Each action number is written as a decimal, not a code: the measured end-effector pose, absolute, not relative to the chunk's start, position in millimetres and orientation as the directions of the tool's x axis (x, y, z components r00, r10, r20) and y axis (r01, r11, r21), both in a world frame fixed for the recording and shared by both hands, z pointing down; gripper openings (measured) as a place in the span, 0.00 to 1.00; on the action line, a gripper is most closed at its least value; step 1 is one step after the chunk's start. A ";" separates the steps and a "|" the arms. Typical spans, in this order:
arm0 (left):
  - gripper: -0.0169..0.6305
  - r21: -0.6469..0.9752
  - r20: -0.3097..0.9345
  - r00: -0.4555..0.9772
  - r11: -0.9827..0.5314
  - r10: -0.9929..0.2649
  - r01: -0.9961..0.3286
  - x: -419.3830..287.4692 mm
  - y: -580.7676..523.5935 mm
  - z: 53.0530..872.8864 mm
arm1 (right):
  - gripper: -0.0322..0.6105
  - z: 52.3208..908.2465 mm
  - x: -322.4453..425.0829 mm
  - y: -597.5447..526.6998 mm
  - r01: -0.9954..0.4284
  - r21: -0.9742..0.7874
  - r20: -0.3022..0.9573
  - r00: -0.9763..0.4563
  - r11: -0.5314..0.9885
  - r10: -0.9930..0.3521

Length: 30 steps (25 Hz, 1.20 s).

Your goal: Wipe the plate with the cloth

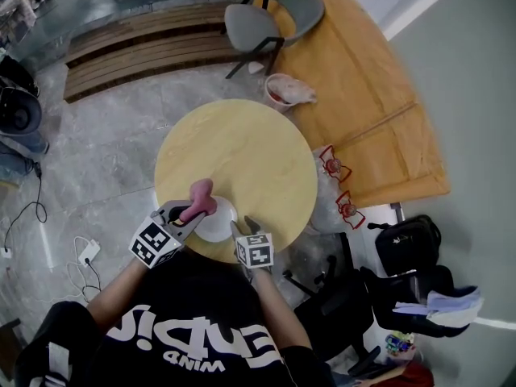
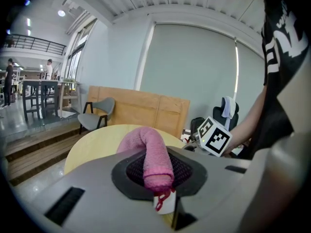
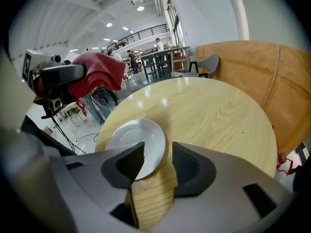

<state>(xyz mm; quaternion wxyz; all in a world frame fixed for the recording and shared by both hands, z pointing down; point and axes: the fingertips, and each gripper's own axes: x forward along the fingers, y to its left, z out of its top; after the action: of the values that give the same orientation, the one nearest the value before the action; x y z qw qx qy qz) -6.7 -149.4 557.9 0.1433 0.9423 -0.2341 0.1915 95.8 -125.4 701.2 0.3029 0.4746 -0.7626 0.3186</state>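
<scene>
A white plate (image 1: 219, 222) lies at the near edge of the round wooden table (image 1: 242, 147). My left gripper (image 1: 190, 214) is shut on a rolled pink cloth (image 1: 201, 197), which hangs over the plate's left rim. In the left gripper view the cloth (image 2: 146, 152) runs forward between the jaws of that gripper (image 2: 158, 176). My right gripper (image 1: 242, 229) stands open at the plate's right side. In the right gripper view the plate (image 3: 133, 139) rests flat on the table, its right rim in the gap of the right gripper (image 3: 158, 166), and the cloth (image 3: 99, 72) hangs above it at the left.
A grey chair (image 1: 270, 18) and a large wooden panel (image 1: 363, 95) stand beyond the table, with a white bowl-like thing (image 1: 286, 91) between them. Black chairs and bags (image 1: 407, 244) crowd the right. Cables (image 1: 85, 252) lie on the floor at the left.
</scene>
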 end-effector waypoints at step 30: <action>0.10 0.210 0.566 0.775 -0.861 -0.280 -0.464 10.2 -140.7 624.0 | 0.18 739.4 93.2 -130.6 -0.929 -0.278 0.822 -0.362 0.245 -0.440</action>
<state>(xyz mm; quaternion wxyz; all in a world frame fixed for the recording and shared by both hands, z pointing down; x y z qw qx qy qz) 10.2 -140.7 624.0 0.1714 0.9265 -0.2006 0.2684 93.2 -130.6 739.4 0.3106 0.4719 -0.7252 0.3936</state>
